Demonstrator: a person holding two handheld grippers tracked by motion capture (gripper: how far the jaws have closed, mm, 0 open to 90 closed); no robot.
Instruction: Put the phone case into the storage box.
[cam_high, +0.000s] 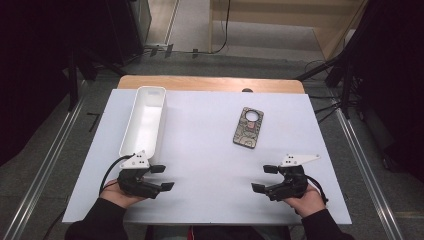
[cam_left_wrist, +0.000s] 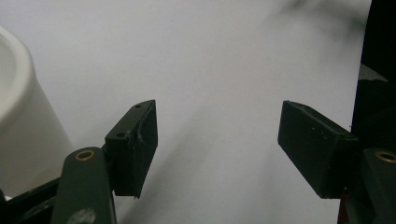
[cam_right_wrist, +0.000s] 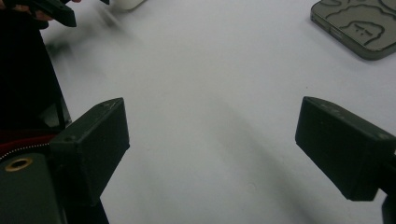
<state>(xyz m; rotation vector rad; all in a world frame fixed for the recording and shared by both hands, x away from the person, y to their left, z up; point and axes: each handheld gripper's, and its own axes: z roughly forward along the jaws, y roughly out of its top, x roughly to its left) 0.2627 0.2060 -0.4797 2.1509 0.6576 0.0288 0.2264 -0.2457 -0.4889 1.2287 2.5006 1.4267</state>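
Both grippers wait empty at the near edge, phone case and bin untouched.

Nearest, at about seven o'clock on the bench (cam_high: 210, 165), the left gripper (cam_high: 166, 177) rests with jaws apart and nothing between them; at five o'clock the right gripper (cam_high: 264, 178) is likewise spread and empty. Farther out, the patterned phone case (cam_high: 248, 127) lies flat near one o'clock, well apart from both. The long white bin (cam_high: 144, 120) stands at eleven o'clock, just beyond the left gripper. A sound approach, I judge: bring the right gripper over the case and close across its narrow sides.
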